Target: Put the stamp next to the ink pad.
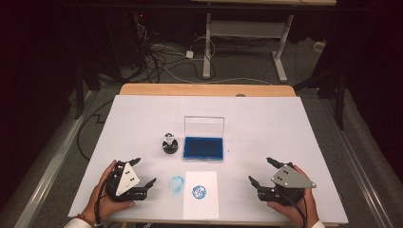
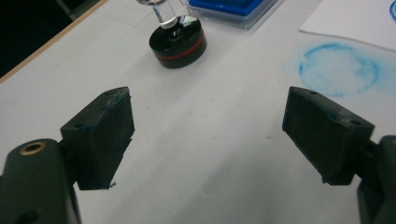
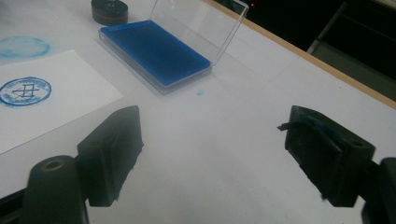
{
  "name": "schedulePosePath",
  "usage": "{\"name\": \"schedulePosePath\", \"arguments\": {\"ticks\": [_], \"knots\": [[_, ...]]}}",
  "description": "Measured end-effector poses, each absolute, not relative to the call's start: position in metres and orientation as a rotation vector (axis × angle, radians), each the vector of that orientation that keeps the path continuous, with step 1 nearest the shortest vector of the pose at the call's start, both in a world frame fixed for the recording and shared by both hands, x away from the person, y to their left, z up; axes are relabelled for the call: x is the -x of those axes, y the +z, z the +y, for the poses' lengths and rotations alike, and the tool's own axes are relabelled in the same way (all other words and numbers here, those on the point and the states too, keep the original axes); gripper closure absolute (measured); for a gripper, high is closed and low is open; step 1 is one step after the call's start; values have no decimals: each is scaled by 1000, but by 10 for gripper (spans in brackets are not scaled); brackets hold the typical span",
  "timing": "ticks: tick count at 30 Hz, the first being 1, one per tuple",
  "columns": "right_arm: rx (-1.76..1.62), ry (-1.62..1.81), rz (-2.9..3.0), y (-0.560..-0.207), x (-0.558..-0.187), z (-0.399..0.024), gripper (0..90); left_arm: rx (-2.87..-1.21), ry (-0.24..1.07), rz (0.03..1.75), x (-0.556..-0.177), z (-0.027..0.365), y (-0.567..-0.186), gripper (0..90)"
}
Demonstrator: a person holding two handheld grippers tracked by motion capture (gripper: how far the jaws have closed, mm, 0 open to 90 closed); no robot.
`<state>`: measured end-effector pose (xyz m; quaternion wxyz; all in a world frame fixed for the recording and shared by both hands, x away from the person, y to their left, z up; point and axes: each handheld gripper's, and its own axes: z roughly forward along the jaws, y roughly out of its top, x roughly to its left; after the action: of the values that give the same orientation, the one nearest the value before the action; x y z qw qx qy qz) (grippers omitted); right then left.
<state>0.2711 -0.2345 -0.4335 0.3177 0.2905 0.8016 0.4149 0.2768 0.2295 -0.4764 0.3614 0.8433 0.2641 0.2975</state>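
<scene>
A round black stamp [image 1: 169,144] with a clear handle stands upright left of the open blue ink pad [image 1: 204,148]. The stamp [image 2: 178,40] lies ahead of my left gripper [image 2: 208,122], which hovers open and empty above the white table. A white paper sheet [image 1: 200,194] near the front edge carries a round blue stamp print [image 1: 199,192]. Left of it a blue smudge ring [image 1: 176,183] marks the table cover. My left gripper [image 1: 145,172] rests at the front left, and my right gripper [image 1: 261,171] stands open and empty at the front right. The ink pad [image 3: 156,51] sits beyond the right gripper [image 3: 212,154].
The ink pad's clear lid [image 1: 204,126] stands raised at its far side. The white cover [image 1: 142,118] spans the wooden table [image 1: 142,89]. Beyond the table are floor cables [image 1: 166,57] and a desk frame [image 1: 247,33].
</scene>
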Motion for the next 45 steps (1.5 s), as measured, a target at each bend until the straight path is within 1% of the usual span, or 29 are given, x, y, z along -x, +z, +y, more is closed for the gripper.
{"name": "schedulePosePath", "arguments": {"ticks": [8,21,31,45], "knots": [[-771,1100,2094,-433,-269,-234,166,-2155,758,688,-277,228,-475,164],[-759,1077,2075,-430,-265,-231,166,-2134,761,659,-274,229,-471,164],[-765,1079,2072,-430,-266,-232,167,-2149,753,647,-274,228,-471,164],[-771,1076,2084,-432,-268,-234,169,-2148,758,669,-277,227,-471,164]]}}
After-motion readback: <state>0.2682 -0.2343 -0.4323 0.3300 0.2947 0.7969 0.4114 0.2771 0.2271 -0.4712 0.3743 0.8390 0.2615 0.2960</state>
